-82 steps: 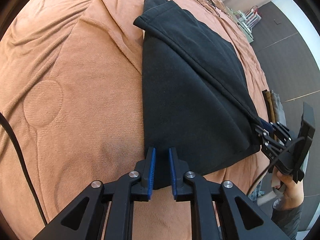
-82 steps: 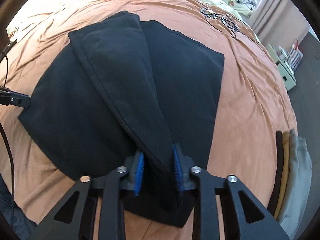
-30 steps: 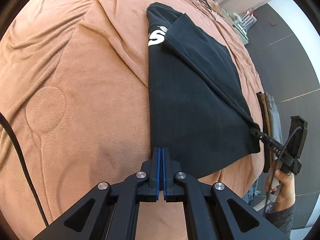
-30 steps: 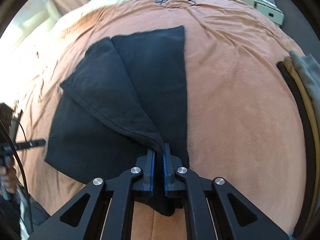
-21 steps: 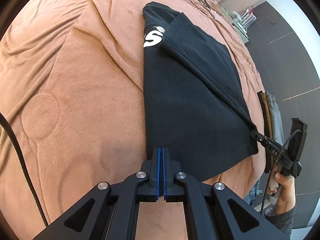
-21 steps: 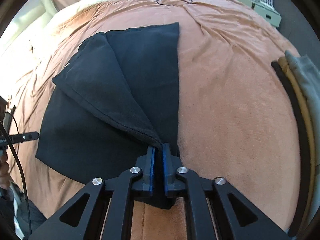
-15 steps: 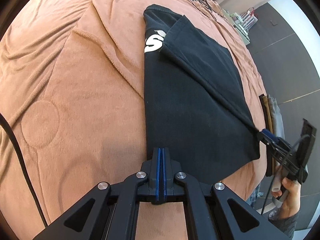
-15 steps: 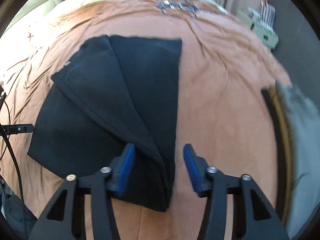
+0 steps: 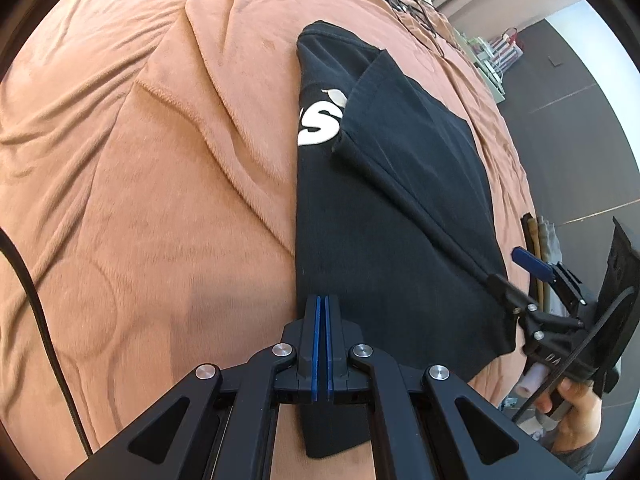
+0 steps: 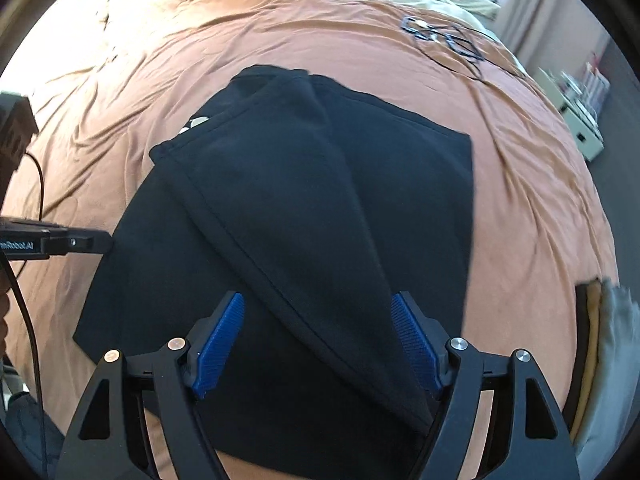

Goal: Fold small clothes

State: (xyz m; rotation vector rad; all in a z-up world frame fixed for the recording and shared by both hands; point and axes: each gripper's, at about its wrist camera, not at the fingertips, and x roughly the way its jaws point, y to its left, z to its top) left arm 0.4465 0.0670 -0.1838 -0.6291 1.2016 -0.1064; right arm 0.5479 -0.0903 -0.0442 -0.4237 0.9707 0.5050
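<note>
A black shirt [image 9: 384,216] lies on an orange blanket [image 9: 160,184], partly folded: one side is turned over the body, so a hemmed edge runs diagonally across it from the near corner up to the white print [image 9: 320,120] near the far end.

The left gripper [image 9: 322,344] has its blue pads pressed together, clamped on the shirt's near left edge; a strip of black cloth runs under it and shows below the fingers. The right gripper [image 10: 318,340] is over the shirt's near right corner with its jaws opening; the folded flap lies between the pads [image 10: 222,340] without touching them. In the left wrist view the same gripper shows at the shirt's right corner, one blue pad lifted clear of the cloth, with a hand [image 9: 572,404] on its grip.

Beyond the shirt, at the blanket's far end, lies a tangle of dark cable [image 10: 448,38]. A stack of folded clothes [image 10: 600,360] sits at the blanket's right edge, apart from the shirt.
</note>
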